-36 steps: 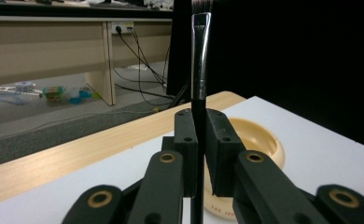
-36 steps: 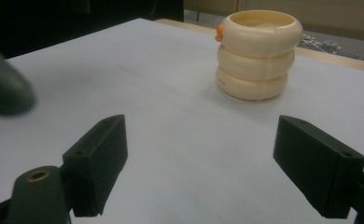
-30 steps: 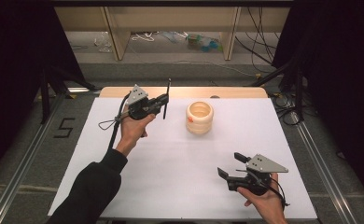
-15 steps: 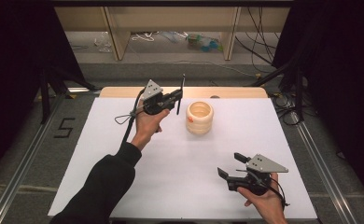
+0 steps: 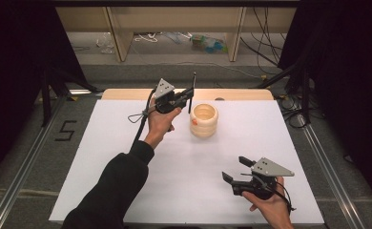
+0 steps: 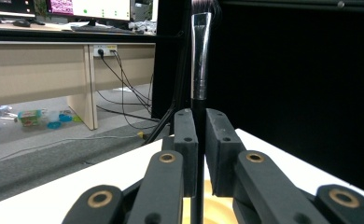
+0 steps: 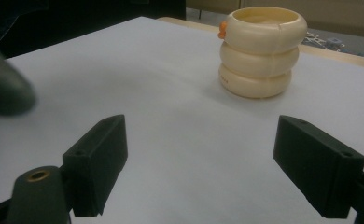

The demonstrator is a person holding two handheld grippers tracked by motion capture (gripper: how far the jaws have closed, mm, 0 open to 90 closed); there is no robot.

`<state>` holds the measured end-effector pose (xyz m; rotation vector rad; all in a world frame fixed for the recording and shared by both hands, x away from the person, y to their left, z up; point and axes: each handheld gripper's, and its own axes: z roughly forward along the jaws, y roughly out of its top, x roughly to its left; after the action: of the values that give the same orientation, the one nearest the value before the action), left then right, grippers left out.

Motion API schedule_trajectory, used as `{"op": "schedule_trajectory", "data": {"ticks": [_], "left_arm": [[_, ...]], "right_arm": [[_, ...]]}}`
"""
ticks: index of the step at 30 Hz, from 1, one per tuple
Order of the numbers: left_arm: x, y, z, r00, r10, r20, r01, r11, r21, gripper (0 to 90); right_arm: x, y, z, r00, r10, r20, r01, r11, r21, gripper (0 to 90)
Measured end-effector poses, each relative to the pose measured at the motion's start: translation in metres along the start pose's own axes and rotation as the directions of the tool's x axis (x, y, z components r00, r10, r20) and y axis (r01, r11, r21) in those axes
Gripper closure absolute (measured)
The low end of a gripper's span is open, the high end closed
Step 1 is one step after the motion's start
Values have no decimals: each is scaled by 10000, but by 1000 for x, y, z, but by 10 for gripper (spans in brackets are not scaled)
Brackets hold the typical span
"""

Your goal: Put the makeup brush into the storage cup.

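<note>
A slim black-handled makeup brush, light, stiff and best taken by its handle, is clamped upright in the left gripper just beside the cream ringed ceramic holder near the table's far edge, while the right gripper is held agape.

cream holder, white table, black tongs

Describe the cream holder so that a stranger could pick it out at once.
Start at the white table and look toward its far edge, near the middle. There stands the cream holder, upright and open at the top, just beside the left gripper that grips a brush. Its stacked rounded rings and small orange spot near the rim mark it out.
</note>
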<state>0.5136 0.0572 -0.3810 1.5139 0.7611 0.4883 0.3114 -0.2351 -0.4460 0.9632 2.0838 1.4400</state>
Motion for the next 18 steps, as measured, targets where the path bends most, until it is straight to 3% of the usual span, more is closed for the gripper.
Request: {"op": "schedule_trajectory", "data": {"ticks": [18], "left_arm": [[-11,-4,27,10000,-53,-18,53,10000,-74,837]], "right_arm": [[0,0,0,10000,54,-62,-54,10000,28,188]]}}
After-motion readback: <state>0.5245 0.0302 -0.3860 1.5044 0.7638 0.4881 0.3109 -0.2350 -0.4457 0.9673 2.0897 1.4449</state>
